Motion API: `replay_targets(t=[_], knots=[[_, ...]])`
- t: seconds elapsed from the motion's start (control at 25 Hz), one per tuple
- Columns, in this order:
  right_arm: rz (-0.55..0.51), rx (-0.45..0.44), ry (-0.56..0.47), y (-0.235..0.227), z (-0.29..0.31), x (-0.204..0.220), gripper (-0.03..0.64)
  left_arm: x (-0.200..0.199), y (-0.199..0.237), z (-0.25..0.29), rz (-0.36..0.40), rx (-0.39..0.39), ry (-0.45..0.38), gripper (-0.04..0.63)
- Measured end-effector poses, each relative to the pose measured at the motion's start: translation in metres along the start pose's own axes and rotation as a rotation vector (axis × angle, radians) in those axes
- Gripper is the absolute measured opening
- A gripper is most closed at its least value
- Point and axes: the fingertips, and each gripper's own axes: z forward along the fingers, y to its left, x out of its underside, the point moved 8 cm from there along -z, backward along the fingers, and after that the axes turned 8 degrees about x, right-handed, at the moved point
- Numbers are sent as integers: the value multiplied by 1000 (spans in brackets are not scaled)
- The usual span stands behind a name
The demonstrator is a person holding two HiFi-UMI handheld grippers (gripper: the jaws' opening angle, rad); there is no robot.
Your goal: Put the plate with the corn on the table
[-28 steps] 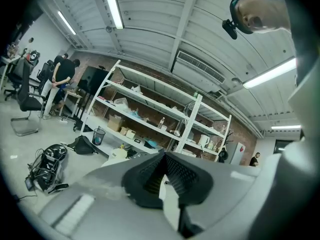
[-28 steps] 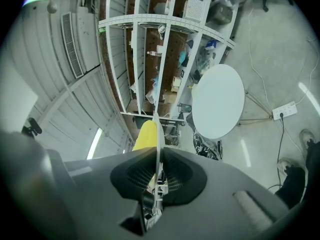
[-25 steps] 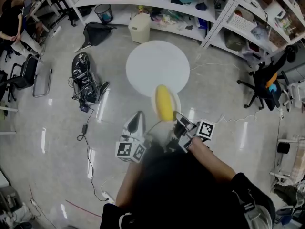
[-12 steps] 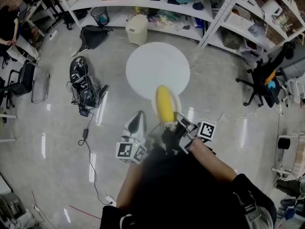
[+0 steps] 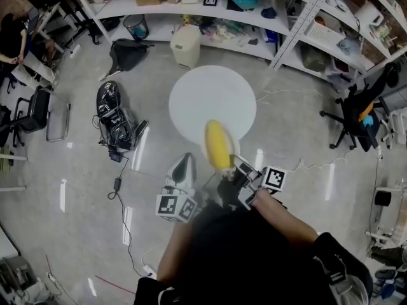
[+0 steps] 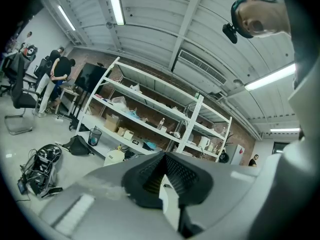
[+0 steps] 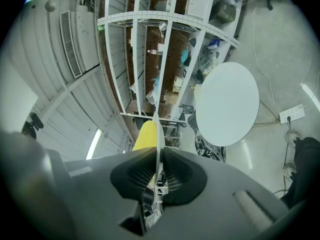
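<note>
A yellow corn cob (image 5: 218,145) lies on a small white plate (image 5: 234,147), held in the air over the near edge of the round white table (image 5: 213,97). My right gripper (image 5: 237,168) is shut on the plate's near rim. In the right gripper view the plate (image 7: 159,126) shows edge-on between the pads, with the corn (image 7: 144,135) to its left and the table (image 7: 227,104) beyond. My left gripper (image 5: 181,167) hangs left of the plate, shut and holding nothing; in the left gripper view its jaws (image 6: 162,176) point up at the shelves.
Long white shelving (image 5: 210,8) runs behind the table, with a white bin (image 5: 186,45) and a black bag (image 5: 130,46) on the floor before it. A dark pack with cables (image 5: 114,110) lies to the left. Office chairs stand at the right (image 5: 356,116) and left (image 5: 35,110).
The plate with the corn has edged slightly forward toward the table, still in my right gripper. The left gripper has kept its place beside it.
</note>
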Motion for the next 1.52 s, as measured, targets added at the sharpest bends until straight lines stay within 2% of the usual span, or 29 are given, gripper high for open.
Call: replay_targets(t=[0.64,0.92,1.2,1.52], knots=[[-12,-9,39,-7,28,-61,40,-9,10,58,1,-45,-21,3],[-50,-20,63,-10,43,-93,40,-14,10,83,-7,-79,-36,3],[-68,-45,80,-8,60,-113,40,-20,14,91,0,-108,-49,3],[-41,-29,66,-12,82,-124,40,-22,41,112,-4,-85,-33,3]])
